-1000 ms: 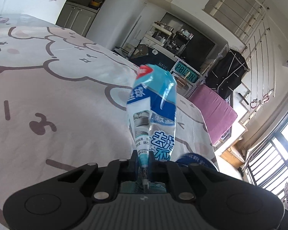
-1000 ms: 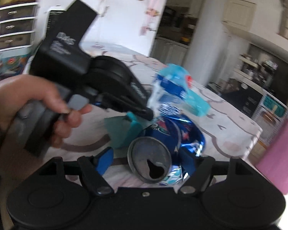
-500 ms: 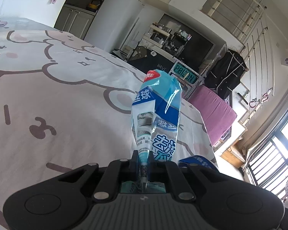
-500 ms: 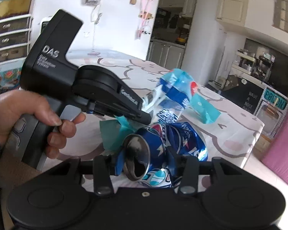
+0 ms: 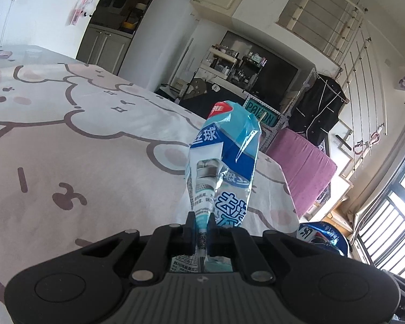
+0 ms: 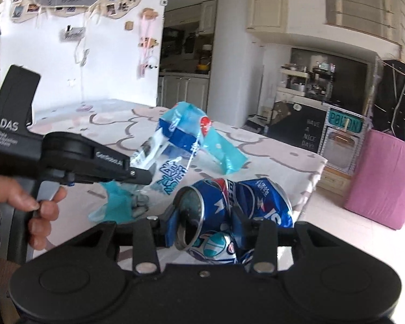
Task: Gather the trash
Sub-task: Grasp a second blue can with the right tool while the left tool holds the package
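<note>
1. Pinching a blue-and-white plastic wrapper point(image 5: 224, 167) at its lower end, the left gripper point(image 5: 201, 232) has its jaws fully together; the wrapper rises toward twelve o'clock above the cartoon-print tablecloth point(image 5: 67, 148), a pink box point(image 5: 299, 162) at three o'clock.

2. Right wrist view: the right gripper point(image 6: 205, 226) is closing its jaws on a crushed blue can point(image 6: 235, 210) (already dented). Both pieces are lifted; no bin shows, so disposal remains. A hand point(image 6: 27, 210) works the left gripper at nine o'clock.

The wrapper point(image 5: 224, 167) is seen to be thin glossy plastic film, crinkly and partly see-through. The can point(image 6: 229, 216) is made of shiny printed metal, dented, with a duller grey lid. The tablecloth point(image 5: 67, 140) looks like smooth matt cloth. Both gripper bodies are moulded in matt black plastic.
</note>
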Tool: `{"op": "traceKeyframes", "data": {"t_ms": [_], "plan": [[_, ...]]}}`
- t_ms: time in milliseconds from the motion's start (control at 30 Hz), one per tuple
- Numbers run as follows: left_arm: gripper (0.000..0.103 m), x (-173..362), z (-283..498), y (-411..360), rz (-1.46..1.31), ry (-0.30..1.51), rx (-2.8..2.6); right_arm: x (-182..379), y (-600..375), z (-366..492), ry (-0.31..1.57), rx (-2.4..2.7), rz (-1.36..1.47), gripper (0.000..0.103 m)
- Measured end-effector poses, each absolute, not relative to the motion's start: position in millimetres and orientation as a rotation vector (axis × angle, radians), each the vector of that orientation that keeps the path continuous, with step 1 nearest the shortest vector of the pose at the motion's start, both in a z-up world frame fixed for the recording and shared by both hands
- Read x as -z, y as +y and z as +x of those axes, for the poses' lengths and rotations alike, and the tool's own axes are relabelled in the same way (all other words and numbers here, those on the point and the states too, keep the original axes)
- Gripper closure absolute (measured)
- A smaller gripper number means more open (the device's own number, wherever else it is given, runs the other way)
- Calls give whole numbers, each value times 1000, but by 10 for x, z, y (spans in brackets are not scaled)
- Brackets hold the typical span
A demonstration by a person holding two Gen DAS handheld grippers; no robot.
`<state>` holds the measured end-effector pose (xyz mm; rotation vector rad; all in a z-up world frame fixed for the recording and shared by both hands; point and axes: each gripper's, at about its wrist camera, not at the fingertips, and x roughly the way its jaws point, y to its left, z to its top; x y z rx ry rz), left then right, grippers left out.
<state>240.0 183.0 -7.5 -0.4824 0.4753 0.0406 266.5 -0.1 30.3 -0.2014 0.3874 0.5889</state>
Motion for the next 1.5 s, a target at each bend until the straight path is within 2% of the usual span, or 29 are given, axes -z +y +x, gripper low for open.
{"op": "traceKeyframes", "data": {"t_ms": [233,767,1100,1133,1200,1300,1333,1433,1500], "plan": [[97,54,2362,1788,-470,466,-38,-227,-37,2599,408,-600,-197,63],[97,-171,2155,1500,-442,426,2,-484,-341,2440,333,-546,-131,64],[97,-144,2091,1649,-482,420,-47,-167,-111,2271,433,-732,-224,64],[97,-133,2096,1677,-490,421,-47,-142,-68,2265,440,-742,-244,61],[97,-115,2104,1723,-503,423,-43,-90,-17,2251,442,-766,-283,40],[97,-75,2123,1778,-522,431,-31,0,49,2197,420,-779,-364,27],[97,-56,2134,1790,-528,436,-27,30,91,2175,409,-776,-400,26],[97,-13,2157,1801,-543,450,-18,72,135,2156,376,-760,-436,27],[97,14,2171,1817,-550,458,-15,78,150,2179,350,-719,-473,45]]}}
